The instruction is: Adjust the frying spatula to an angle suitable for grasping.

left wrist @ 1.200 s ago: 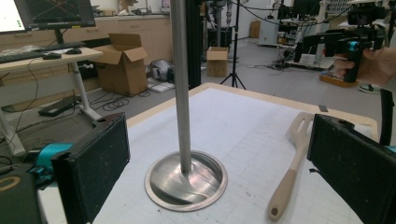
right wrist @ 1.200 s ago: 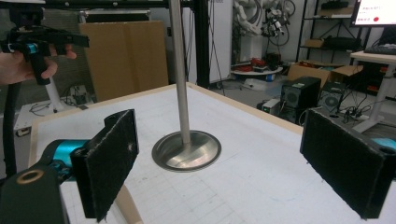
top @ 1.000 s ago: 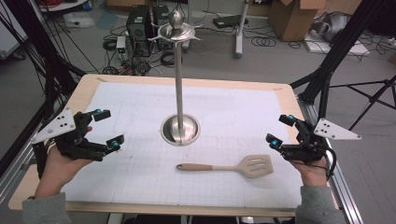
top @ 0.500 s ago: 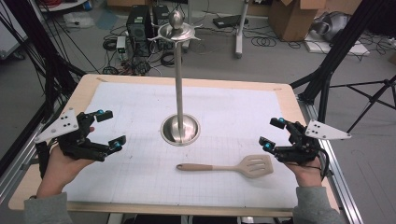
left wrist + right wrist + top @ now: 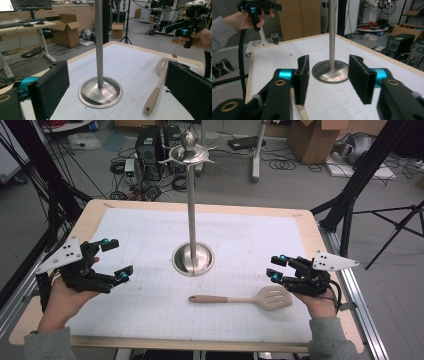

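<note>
On the white gridded mat (image 5: 150, 305), a beige slotted spatula (image 5: 242, 298) is lying before the tall steel stand (image 5: 193, 259); the left gripper (image 5: 113, 260) and right gripper (image 5: 276, 268) are hovering with jaws parted, empty.

One stand (image 5: 193, 257), one spatula (image 5: 250, 298), two tools

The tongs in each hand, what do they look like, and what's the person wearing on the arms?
Both tongs, left and right, are black frames with bright blue joints near the tips and flat, dark, felt-like pads. Each carries a pale grey three-cornered plate with small dark dots. A black cable trails from the left one. The person wears grey sleeves.
</note>
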`<action>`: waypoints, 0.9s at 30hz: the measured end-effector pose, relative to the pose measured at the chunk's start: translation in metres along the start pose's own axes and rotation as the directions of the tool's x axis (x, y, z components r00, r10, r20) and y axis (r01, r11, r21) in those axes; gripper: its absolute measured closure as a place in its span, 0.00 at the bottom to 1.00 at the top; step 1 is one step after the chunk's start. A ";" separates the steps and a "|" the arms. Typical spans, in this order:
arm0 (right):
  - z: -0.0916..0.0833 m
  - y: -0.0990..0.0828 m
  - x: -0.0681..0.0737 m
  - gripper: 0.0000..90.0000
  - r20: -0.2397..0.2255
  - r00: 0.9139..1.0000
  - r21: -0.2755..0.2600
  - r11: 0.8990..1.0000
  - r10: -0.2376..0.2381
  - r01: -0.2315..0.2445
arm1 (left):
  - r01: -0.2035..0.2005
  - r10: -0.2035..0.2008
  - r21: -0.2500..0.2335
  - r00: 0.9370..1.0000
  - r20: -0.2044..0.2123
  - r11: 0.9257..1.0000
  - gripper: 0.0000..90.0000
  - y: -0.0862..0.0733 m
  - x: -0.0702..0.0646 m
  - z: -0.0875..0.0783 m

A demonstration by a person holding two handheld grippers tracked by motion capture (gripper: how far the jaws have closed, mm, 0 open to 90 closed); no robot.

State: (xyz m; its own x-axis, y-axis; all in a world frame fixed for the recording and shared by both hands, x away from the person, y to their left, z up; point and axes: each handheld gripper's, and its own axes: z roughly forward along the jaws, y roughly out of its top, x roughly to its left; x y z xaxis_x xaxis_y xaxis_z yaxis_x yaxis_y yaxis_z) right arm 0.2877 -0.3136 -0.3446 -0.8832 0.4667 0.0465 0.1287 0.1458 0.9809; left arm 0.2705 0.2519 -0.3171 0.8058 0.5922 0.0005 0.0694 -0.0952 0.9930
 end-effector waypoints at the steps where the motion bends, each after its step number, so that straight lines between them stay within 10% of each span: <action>1: 0.002 0.000 0.001 0.65 0.000 1.000 0.002 1.000 -0.006 0.006 | -0.002 0.002 0.003 1.000 0.000 1.000 0.07 0.000 0.000 0.000; 15: 0.023 -0.010 0.008 0.94 -0.028 0.999 0.030 0.999 -0.026 0.027 | 0.007 -0.007 0.009 1.000 -0.013 1.000 0.07 -0.003 0.001 -0.003; 27: 0.042 -0.016 0.012 0.99 -0.078 0.997 0.079 0.996 -0.021 0.027 | 0.005 -0.005 0.011 1.000 -0.019 1.000 0.07 -0.004 0.002 -0.005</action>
State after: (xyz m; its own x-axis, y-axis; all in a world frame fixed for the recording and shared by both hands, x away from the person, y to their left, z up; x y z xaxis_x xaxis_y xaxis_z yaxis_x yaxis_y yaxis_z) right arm 0.2938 -0.2741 -0.3673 -0.9182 0.3939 0.0405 0.1400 0.2272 0.9637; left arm 0.2688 0.2570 -0.3202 0.7942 0.6076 -0.0022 0.0800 -0.1010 0.9917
